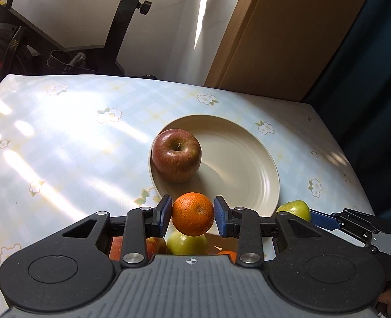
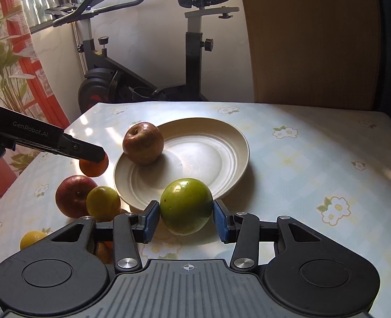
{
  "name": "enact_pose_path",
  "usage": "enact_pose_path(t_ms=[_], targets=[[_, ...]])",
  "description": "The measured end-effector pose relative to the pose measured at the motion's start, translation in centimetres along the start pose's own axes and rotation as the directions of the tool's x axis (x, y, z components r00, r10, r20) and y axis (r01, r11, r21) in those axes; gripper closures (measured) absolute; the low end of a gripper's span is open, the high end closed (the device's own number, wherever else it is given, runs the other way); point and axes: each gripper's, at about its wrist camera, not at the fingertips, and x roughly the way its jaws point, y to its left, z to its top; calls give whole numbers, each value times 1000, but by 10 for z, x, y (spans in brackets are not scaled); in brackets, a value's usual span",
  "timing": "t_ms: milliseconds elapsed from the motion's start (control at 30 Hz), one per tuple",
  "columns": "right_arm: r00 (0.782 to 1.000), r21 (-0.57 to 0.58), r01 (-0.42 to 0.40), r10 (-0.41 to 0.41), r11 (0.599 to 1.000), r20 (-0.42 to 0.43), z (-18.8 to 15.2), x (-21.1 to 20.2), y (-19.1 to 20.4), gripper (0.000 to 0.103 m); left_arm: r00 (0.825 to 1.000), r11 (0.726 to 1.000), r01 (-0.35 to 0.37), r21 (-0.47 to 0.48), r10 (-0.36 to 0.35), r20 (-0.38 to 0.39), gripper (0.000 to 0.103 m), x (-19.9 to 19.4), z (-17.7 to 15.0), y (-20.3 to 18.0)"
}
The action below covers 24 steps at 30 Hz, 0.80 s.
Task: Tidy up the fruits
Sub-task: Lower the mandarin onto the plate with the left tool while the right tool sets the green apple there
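Left wrist view: an orange, round with dimpled skin, is clamped between the blue pads of the left gripper and is held clear of the tabletop, just short of the near rim of the cream plate. The jaws are narrowed onto the fruit, one pad pressing on each side. A red apple, stem hollow upward, is seen resting on the plate's left part. Beneath the held orange, a yellow-green fruit and a second red apple are partly hidden by the gripper's linkage.

In the right wrist view, at the left, the orange is seen gripped above the flowered cloth near the table's left edge. Below it a dark red apple and a yellow-green fruit lie touching, and a yellow fruit is glimpsed nearer the near-left corner. A large green fruit, smooth and faintly speckled, is gripped by the right gripper, its pads closed on both flanks, at the plate's near rim. Whether it touches the cloth cannot be told. An exercise bike stands beyond the far edge.
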Motion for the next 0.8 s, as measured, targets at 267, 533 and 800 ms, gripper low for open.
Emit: enact_pose_path(t_ms=[267,533,800], targets=[[1000,-122,3,-6,992,-25,38,38,-9,62,998,998,-39,43,41,-42,67,38,13,-2],[998,-159,7,-17,987,-66,74,105,-13,62,997,999,-34,24,35,-62,66,58,15,6],[996,-182,-13,-4,983,-91,99,146,-1,62,998,999,-34,19,35,-46,66,57,19,11]])
